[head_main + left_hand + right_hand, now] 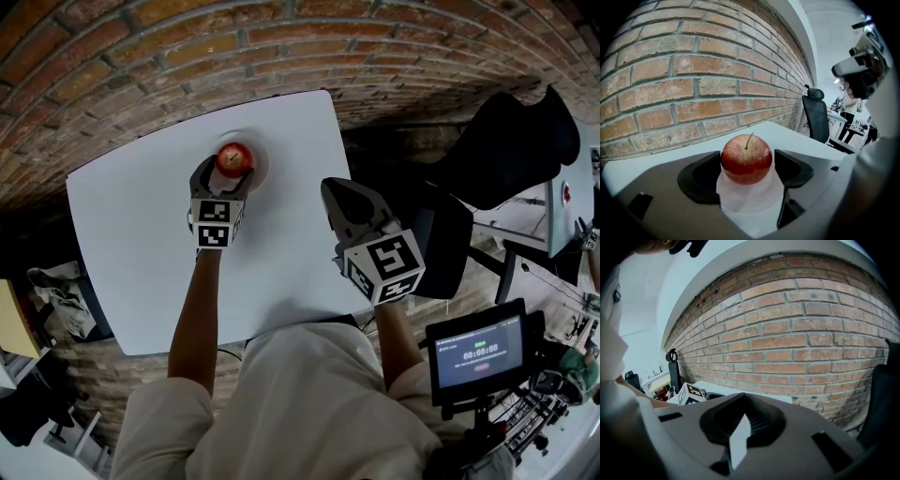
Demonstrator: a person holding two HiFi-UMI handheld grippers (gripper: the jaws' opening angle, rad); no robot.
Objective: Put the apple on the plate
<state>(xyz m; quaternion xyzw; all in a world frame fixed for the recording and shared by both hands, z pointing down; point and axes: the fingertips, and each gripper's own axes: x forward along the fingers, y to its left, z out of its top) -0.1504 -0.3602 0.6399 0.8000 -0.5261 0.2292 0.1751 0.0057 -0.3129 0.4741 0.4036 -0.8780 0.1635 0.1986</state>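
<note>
— Two grippers to enter, nearest first. Right one?

— Right gripper [342,192]: held at the near right edge of the table [141,244], well apart from the work. Jaws together, nothing between them. Idle.

— Left one?

— Left gripper [230,171]: reached out over the table on an extended arm. Jaws set against both flanks of the apple [746,159], so entered as clamped on it. Contact on its right side is narrow; the grip looks light.

— Apple, location?

— One apple, red, stem up, upright. Sits between the left jaws and over the plate [265,161]. Underside appears to rest on the plate's white surface, near its middle. Whether its full weight is down, I cannot tell.

— Plate?

— One, white, round, on the far part of the table. Holds nothing else.

— Beyond that?

— Brick wall [187,47] past the far edge. Not part of the task.

— Status of task?

— Carry and placement: judged done, or all but. Outstanding: part the left jaws, draw the gripper back without nudging the apple, confirm it stays put. A round fruit on a smooth plate may roll if released off-centre.
</note>
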